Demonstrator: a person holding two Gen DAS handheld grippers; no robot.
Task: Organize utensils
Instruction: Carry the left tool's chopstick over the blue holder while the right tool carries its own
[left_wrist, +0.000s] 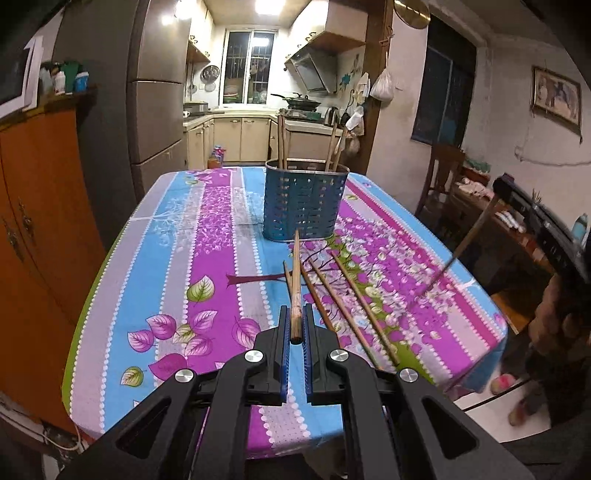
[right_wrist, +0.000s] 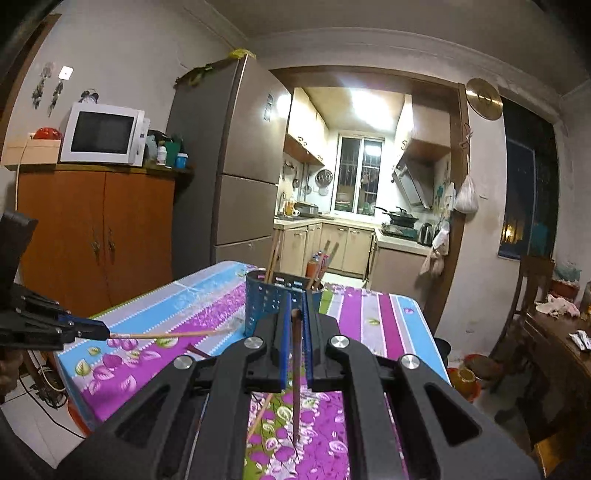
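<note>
My left gripper is shut on a wooden chopstick that points forward toward the blue perforated utensil holder. The holder stands upright on the table and holds several chopsticks. Several loose chopsticks lie on the tablecloth just right of my left gripper. My right gripper is shut on a chopstick that hangs down toward the table; it is raised near the holder. The left gripper also shows in the right wrist view, holding its chopstick.
The table has a flowered purple and blue cloth. An orange cabinet and a fridge stand to the left. A wooden chair and a side table stand to the right. The kitchen lies beyond.
</note>
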